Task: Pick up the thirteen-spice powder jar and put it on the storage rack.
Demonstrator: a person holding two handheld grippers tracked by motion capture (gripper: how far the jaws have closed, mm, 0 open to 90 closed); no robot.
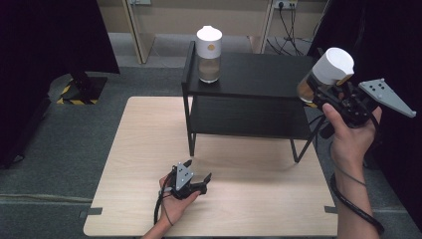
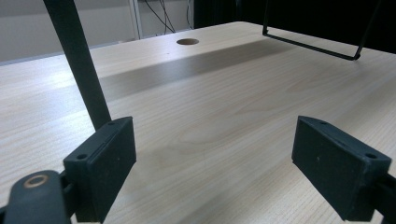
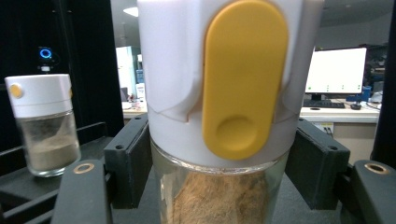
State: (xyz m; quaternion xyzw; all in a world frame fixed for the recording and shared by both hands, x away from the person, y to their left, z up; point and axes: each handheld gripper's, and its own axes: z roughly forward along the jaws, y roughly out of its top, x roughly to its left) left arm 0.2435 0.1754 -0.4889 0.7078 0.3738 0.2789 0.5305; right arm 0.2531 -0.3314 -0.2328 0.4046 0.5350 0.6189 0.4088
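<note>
in the right gripper view, a yellow tab [image 3: 245, 77] fronts the held shaker [image 3: 219, 116].

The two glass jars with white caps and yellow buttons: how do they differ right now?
The glass jar on the black shelf stands upright on the top board, untouched; the glass jar in the right gripper is tilted, off the shelf, clamped between the black jaws. The shelf jar holds pale greyish powder, low in the glass; the held jar's powder looks browner and rises to near the cap. Both share the same white cap with a yellow button.
</note>
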